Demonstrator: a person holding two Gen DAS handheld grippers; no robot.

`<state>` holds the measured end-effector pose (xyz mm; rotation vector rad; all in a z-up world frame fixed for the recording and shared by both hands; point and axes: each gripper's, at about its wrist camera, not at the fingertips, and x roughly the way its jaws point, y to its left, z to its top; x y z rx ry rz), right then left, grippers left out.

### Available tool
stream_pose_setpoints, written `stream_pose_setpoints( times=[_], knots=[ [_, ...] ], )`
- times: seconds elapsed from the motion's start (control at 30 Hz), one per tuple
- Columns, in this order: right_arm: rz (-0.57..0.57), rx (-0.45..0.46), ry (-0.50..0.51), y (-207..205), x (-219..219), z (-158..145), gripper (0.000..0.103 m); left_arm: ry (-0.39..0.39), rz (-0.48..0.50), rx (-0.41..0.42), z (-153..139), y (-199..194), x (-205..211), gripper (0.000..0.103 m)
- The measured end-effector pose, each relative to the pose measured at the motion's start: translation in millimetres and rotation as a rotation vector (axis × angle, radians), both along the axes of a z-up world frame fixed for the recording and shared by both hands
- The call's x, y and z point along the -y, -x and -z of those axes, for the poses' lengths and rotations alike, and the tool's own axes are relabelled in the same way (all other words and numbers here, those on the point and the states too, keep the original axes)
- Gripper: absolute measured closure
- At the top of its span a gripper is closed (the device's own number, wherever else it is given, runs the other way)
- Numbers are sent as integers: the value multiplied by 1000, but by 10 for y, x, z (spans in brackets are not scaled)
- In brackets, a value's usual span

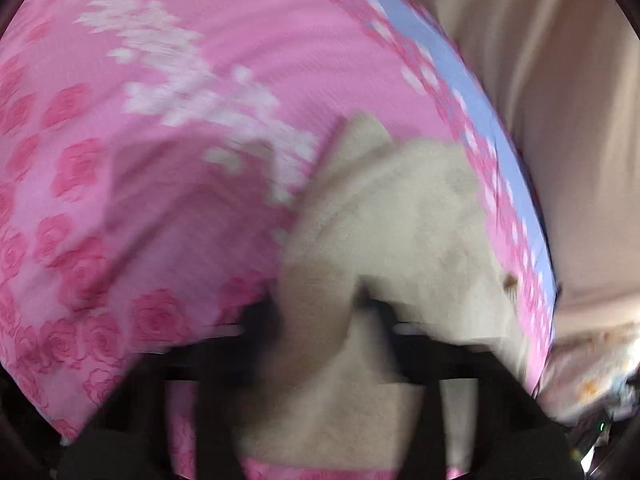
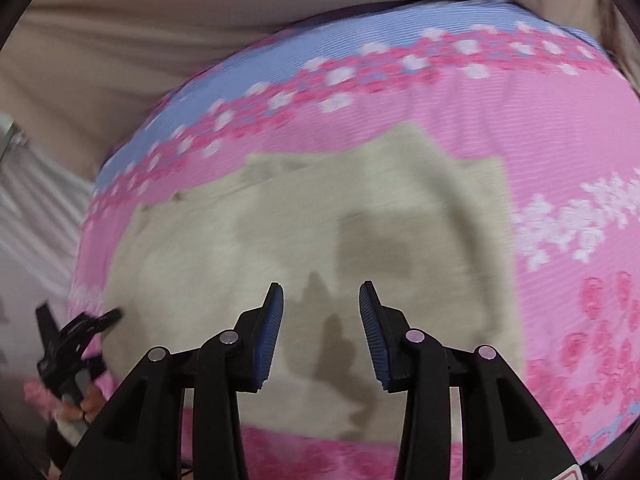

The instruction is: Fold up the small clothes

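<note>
Beige garment (image 2: 304, 240), spread flat on a pink rose-patterned sheet (image 2: 560, 128) whose blue border (image 2: 240, 80) runs along the garment's far side, with a tan curtain (image 2: 120, 40) beyond that border. Right gripper (image 2: 321, 332) hovers above the garment's near half with its blue-padded jaws partly apart and nothing between them, its shadow falling on the cloth. Left gripper (image 1: 320, 312), seen at the garment's left edge from the right wrist view, appears in its own blurred view pinched onto a raised fold of the garment, jaws nearly together.
</note>
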<state>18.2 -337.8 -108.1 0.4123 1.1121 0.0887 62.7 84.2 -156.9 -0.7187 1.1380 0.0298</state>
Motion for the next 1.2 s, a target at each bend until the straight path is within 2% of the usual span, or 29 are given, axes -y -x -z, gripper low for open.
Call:
stream_pose_setpoints(
  times=[0.03,0.17,0.3,0.4,0.5,0.63,0.73,0.8,0.9,0.97,1.03,1.1,1.13,1.17,1.2],
  knots=[
    [-42,-3,4,-50,-125,15,64,6,-2,16,-50,4,1,88],
    [-181,0,73,-287,-607,87,65,62,30,131,-494,96,69,89],
    [-233,-76,139,-606,-827,442,66,88,114,226,-948,176,311,89],
    [-270,-44,192,-648,-939,467,62,72,193,277,-1216,211,598,89],
    [-276,-44,181,-663,-921,462,61,51,282,310,-1412,223,919,89],
    [-211,-28,48,-536,-615,327,64,23,415,335,-1565,250,1485,89],
    [-113,20,-15,-273,-147,139,64,7,520,340,-1597,256,1972,89],
    [-47,33,-33,-110,175,79,64,-16,584,338,-1552,263,2321,89],
    [73,29,-38,179,718,77,63,-64,662,307,-1333,273,2813,88],
    [148,13,-46,364,1027,141,62,-106,707,255,-1049,251,3129,83],
    [197,1,-57,513,1234,192,61,-105,747,181,-736,238,3343,77],
    [230,-1,-70,662,1353,198,61,-49,738,139,-684,298,3346,73],
    [237,7,-88,721,1379,172,60,-22,730,147,-716,326,3305,61],
    [239,19,-110,775,1401,131,58,6,705,187,-824,371,3186,54],
    [238,28,-131,786,1399,111,56,3,677,226,-924,408,3070,37]
  ],
)
